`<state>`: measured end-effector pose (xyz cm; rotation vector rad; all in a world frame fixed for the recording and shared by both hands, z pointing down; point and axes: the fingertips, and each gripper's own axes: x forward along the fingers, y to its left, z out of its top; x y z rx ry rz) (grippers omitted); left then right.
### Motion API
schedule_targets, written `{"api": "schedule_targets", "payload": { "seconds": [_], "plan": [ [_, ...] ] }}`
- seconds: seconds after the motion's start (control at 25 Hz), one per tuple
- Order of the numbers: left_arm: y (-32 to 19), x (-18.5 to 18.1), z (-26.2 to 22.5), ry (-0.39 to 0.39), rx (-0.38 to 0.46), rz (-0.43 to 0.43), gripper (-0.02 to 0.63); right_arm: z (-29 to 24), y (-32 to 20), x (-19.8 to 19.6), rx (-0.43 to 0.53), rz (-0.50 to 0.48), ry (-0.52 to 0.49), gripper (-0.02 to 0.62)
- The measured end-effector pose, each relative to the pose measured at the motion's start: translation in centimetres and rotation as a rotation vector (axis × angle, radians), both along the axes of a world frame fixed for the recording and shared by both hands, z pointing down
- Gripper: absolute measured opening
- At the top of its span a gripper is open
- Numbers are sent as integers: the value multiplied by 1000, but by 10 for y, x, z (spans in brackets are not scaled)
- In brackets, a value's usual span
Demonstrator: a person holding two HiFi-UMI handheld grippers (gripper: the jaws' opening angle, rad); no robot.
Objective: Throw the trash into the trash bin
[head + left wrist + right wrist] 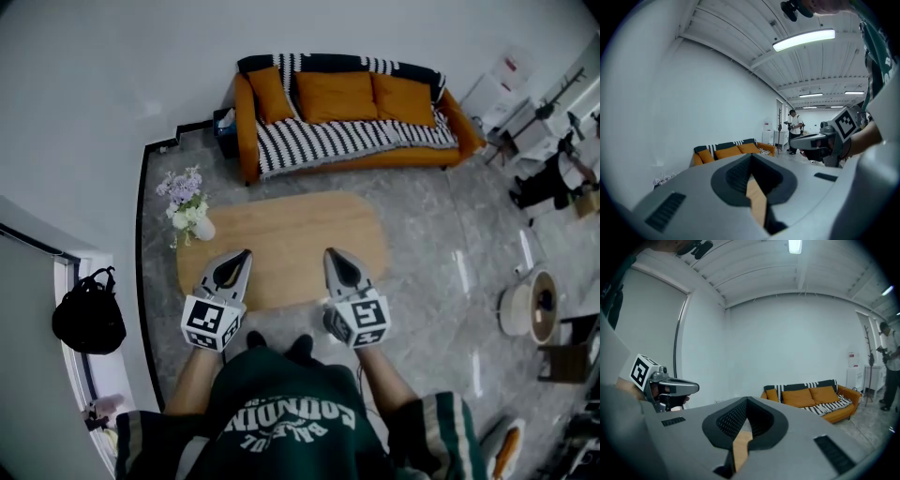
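Beyond the closed, empty left claw [242,255] and right claw [332,253] lies the table [291,230]; a leftward sweep could topple the vase [202,228].

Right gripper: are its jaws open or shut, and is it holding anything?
Shut and empty: the right gripper has its jaws meeting at the tips in its own view, only the wooden table showing through below.

Orange sofa [246,131] with black-and-white striped throw [319,141]; tan table [291,244].
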<state>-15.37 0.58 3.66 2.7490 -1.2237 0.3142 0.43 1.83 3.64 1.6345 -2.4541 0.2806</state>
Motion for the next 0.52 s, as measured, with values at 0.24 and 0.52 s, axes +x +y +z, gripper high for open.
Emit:
{"api": "schedule_targets", "payload": {
  "seconds": [0.24,0.52],
  "plan": [
    [-1,-1,3,-2,-3,-5,0,5,-2,-4,15,0,-27,-3],
    [3,-8,7,-8,-6,-17,0,6,2,-15,10,-35,-15,-3]
  ]
}}
